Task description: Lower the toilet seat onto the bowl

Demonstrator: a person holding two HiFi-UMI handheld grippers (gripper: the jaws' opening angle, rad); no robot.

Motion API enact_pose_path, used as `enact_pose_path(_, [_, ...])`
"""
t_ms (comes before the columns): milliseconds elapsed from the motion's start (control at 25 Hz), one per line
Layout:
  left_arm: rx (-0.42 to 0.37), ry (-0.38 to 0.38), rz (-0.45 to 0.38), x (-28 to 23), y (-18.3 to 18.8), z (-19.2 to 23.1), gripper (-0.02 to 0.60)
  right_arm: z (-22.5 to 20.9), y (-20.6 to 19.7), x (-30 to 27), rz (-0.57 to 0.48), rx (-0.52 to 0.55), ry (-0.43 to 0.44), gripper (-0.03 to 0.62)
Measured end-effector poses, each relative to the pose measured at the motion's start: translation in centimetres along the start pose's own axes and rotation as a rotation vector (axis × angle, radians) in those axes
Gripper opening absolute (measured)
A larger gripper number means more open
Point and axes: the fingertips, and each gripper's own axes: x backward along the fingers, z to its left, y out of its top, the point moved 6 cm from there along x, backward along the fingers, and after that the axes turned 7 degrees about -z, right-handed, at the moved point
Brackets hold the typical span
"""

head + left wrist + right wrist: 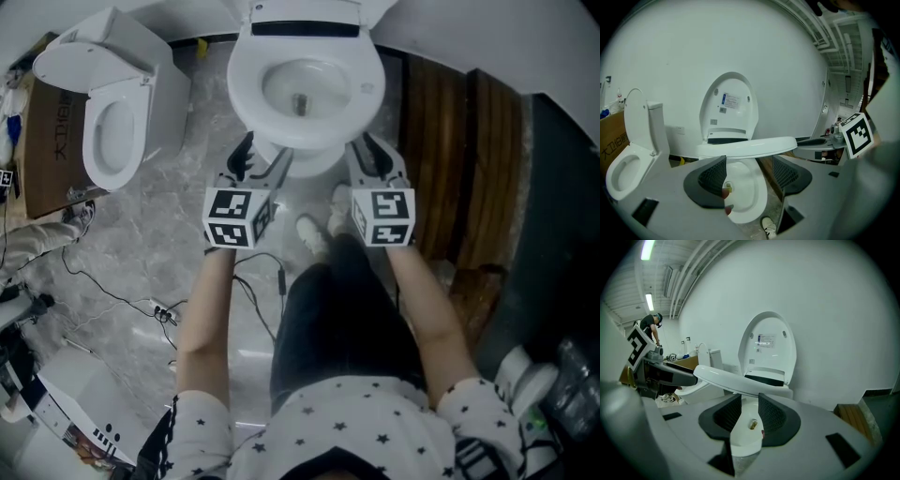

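Observation:
The white toilet bowl (pixel 302 94) stands at the top centre of the head view, its lid (pixel 729 105) upright against the wall. The seat (pixel 747 147) hangs almost level a little above the bowl rim. My left gripper (pixel 258 155) is at the bowl's front left and my right gripper (pixel 373 150) at its front right. In the left gripper view my left gripper (pixel 749 164) is wide open, with the seat's edge just past the tips. My right gripper (pixel 749 404) also has a gap between its jaws, and the seat (pixel 736 382) crosses just above them. Whether the seat rests on the tips is unclear.
A second toilet (pixel 112 117) stands to the left beside a cardboard box (pixel 47 141). Cables (pixel 159 307) lie on the marble floor at lower left. A wooden platform (pixel 459 159) is at the right. The person's shoes (pixel 314 234) are in front of the bowl.

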Motion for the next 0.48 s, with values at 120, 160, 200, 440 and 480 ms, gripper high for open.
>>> enact_pose_path(120, [0.016,-0.001,0.004,0.1,-0.6,-0.1,0.313,0.1,-0.5,0.1,0.004,0.005,0.003,0.117])
enact_pose_path(160, [0.019,-0.001,0.005,0.1,-0.8,0.0,0.313,0.2,-0.6,0.1,0.005,0.008,0.005,0.117])
enact_pose_path(200, [0.018,-0.001,0.007,0.1,-0.9,0.1,0.313,0.3,-0.8,0.0,0.007,0.01,0.006,0.117])
enact_pose_path(440, [0.02,0.005,0.023,-0.1,-2.0,0.0,0.313,0.3,-1.9,-0.1,0.021,0.013,0.011,0.117])
enact_pose_path(480, [0.021,0.005,0.024,0.0,-2.1,0.0,0.313,0.4,-2.0,0.0,0.024,0.014,0.012,0.117])
